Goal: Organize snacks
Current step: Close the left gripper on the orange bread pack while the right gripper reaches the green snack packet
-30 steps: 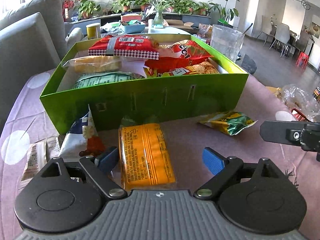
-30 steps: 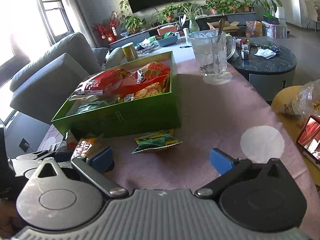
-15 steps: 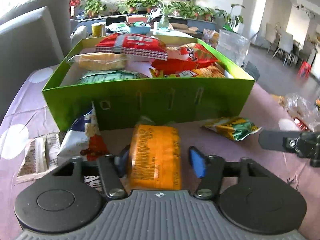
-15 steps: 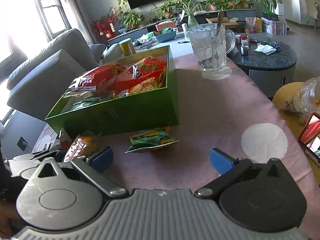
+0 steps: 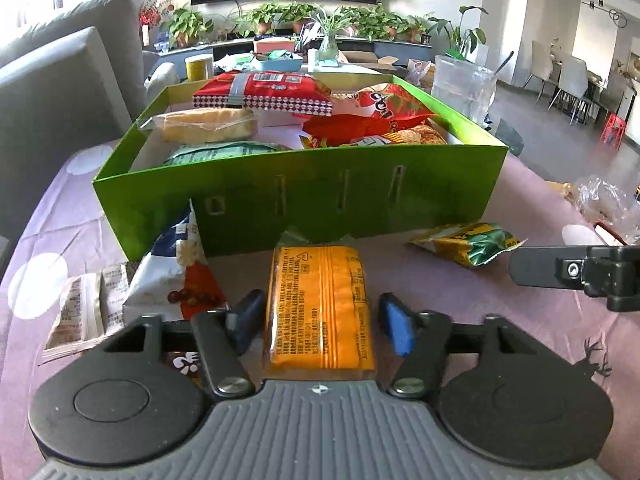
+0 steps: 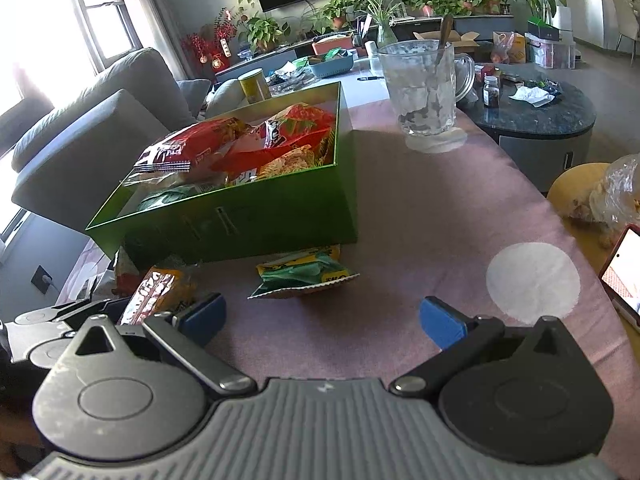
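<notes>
At the bottom centre of the left wrist view, the left gripper (image 5: pixel 320 322) has drawn its jaws in on an orange packet (image 5: pixel 320 308) lying on the pink tablecloth (image 5: pixel 460 300); the blue pads (image 5: pixel 394 328) appear to sit at the packet's long edges, though contact on the right side is hard to confirm. The packet lies just in front of the green box (image 5: pixel 304 196), which fills mid-frame and already holds red, yellow and green snack bags. A green-and-yellow bag (image 5: pixel 466 242) rests to the right, near the box's front wall. In the right wrist view, the right gripper (image 6: pixel 322 318) stands wide open over bare cloth, holding nothing. A glass mug (image 6: pixel 424 88) stands upper right.
</notes>
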